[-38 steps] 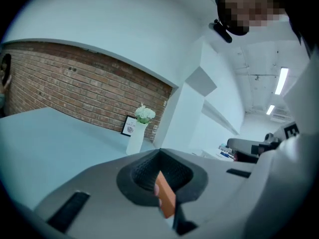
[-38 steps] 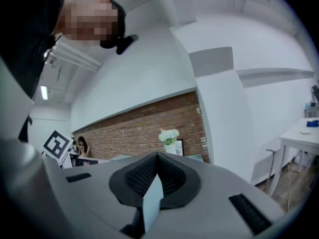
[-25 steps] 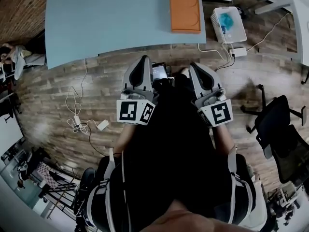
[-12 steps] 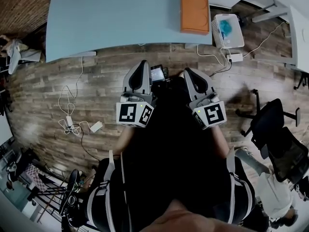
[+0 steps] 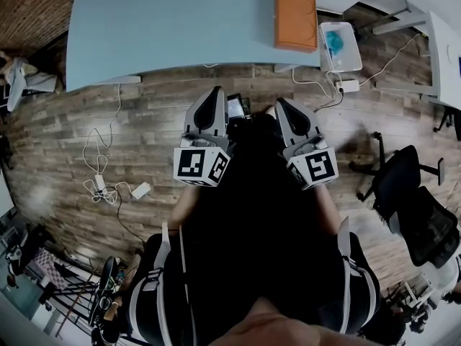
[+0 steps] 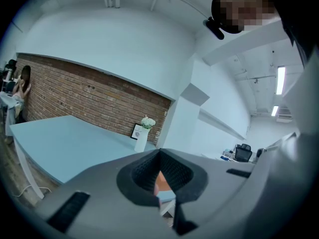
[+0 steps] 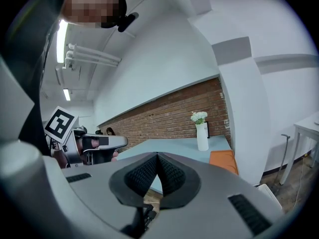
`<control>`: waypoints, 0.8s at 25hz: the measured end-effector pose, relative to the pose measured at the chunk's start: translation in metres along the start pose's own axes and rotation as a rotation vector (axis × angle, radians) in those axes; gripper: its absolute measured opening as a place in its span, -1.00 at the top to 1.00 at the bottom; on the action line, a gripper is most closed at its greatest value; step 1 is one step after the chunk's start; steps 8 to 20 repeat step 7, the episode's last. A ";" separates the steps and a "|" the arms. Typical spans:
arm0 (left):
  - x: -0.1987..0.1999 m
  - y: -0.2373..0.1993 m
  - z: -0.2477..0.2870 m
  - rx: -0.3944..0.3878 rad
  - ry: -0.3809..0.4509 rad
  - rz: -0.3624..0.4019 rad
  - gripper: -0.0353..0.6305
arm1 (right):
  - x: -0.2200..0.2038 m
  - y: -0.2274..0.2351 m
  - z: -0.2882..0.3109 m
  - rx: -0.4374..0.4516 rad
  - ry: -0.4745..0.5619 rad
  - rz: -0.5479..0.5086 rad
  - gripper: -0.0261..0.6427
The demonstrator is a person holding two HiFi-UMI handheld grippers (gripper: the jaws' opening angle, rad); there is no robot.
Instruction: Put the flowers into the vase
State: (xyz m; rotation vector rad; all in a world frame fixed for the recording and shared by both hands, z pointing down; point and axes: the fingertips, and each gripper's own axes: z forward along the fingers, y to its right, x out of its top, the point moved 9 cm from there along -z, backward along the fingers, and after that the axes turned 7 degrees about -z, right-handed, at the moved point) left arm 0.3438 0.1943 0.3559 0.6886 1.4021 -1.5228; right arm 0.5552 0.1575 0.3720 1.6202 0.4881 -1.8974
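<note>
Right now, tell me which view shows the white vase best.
The right gripper view: the white vase stands clear and largest, with the flowers in it. The left gripper view shows it smaller; the head view misses it.

From my left gripper (image 6: 159,152), jaws together and empty, I see a white vase (image 6: 141,141) holding white flowers (image 6: 147,123) at the far end of the blue table (image 6: 65,138), a brick wall (image 6: 89,101) behind that table.

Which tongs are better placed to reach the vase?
Right, probably: the right tongs sit nearer the orange pad than the left tongs, and the vase stands just beyond that pad.
</note>
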 end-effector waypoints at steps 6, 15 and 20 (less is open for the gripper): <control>0.002 -0.009 0.012 -0.005 -0.031 0.001 0.84 | 0.001 0.003 0.012 0.002 0.013 0.021 0.88; 0.003 -0.010 0.014 -0.006 -0.036 0.000 0.84 | 0.000 0.004 0.014 -0.001 0.005 0.021 0.88; 0.003 -0.010 0.014 -0.006 -0.036 0.000 0.84 | 0.000 0.004 0.014 -0.001 0.005 0.021 0.88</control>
